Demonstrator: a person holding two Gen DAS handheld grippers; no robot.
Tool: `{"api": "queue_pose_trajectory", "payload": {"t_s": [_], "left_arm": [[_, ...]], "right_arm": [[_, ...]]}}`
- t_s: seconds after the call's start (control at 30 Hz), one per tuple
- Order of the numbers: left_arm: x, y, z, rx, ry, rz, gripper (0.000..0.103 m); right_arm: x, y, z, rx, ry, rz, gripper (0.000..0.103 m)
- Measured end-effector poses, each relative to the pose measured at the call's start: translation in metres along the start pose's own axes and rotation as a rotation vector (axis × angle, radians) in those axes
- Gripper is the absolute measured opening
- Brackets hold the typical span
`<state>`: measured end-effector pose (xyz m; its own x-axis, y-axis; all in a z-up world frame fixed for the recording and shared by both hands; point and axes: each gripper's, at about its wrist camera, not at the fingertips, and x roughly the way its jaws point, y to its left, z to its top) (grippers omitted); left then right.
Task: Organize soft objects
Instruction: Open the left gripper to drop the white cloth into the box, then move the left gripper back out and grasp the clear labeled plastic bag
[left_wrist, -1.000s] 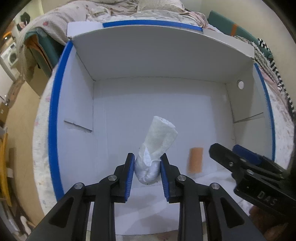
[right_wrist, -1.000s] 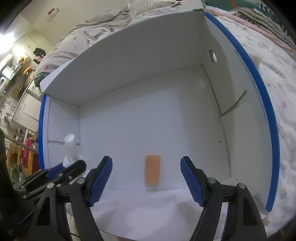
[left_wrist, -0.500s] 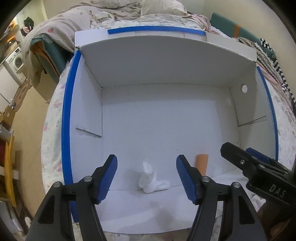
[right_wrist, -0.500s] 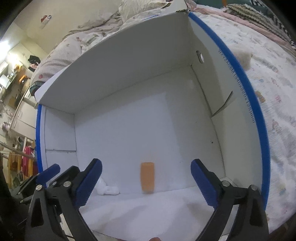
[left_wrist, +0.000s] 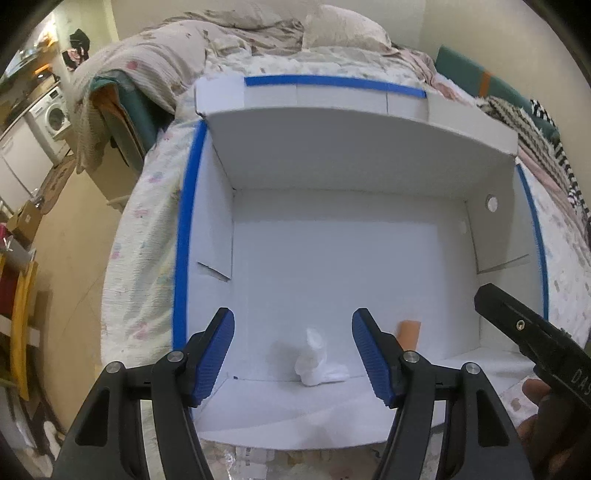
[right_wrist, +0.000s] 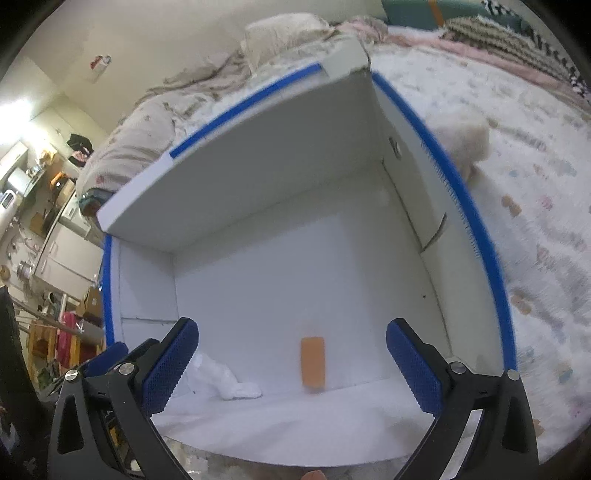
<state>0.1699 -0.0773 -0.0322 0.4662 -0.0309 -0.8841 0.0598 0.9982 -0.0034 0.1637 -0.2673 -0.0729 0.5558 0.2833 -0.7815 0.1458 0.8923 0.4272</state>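
**Two soft things in the box, both sets of jaws wide**

Two items lie on the floor of the white box (left_wrist: 332, 258), near its front wall: a crumpled white cloth (left_wrist: 317, 360) and a small orange pad (right_wrist: 313, 362). Our left gripper (left_wrist: 291, 354) hangs above the box with its jaws spread wide and nothing between them; the cloth sits below and just ahead of the gap, a little toward the right jaw. Our right gripper (right_wrist: 291, 363) is likewise wide and empty, with the orange pad lying almost midway between its jaws and the cloth close by its left jaw.

We judge the cloth to be light and limp: it will sag and fold under any grip, so we would pinch it at its bunched, upright middle, where the most material gathers, not at the flat tail trailing to one side. The pad looks thin and flat against the floor, probably soft and springy; we would take it across its short sides. Off beyond the right jaw, outside the box, a pale fluffy thing (right_wrist: 461, 144) rests on the bed (right_wrist: 535, 221), blurred in the right view.
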Motion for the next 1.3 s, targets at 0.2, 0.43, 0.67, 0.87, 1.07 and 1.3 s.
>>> {"api": "queue_pose_trajectory", "payload": {"t_s": [0.2, 0.43, 0.67, 0.87, 1.07, 1.3], "left_arm": [[-0.015, 0.011, -0.009, 0.001, -0.028, 0.030, 0.063], [-0.040, 0.026, -0.021, 0.012, -0.070, 0.039, 0.063], [-0.061, 0.050, -0.048, -0.025, -0.075, 0.019, 0.063], [-0.063, 0.073, -0.075, -0.059, -0.043, 0.015, 0.063], [-0.051, 0.092, -0.094, -0.094, 0.022, -0.002, 0.063], [-0.032, 0.119, -0.103, -0.195, 0.089, 0.047, 0.063]], "right_arm": [[-0.011, 0.000, -0.006, -0.034, -0.027, -0.021, 0.103], [-0.037, -0.002, -0.015, -0.067, -0.110, -0.083, 0.103], [-0.056, -0.012, -0.035, -0.065, -0.096, -0.084, 0.103], [-0.068, -0.017, -0.059, -0.083, -0.080, -0.108, 0.103], [-0.067, -0.014, -0.080, -0.107, -0.021, -0.067, 0.103], [-0.059, -0.006, -0.095, -0.153, -0.007, -0.076, 0.103]]}}
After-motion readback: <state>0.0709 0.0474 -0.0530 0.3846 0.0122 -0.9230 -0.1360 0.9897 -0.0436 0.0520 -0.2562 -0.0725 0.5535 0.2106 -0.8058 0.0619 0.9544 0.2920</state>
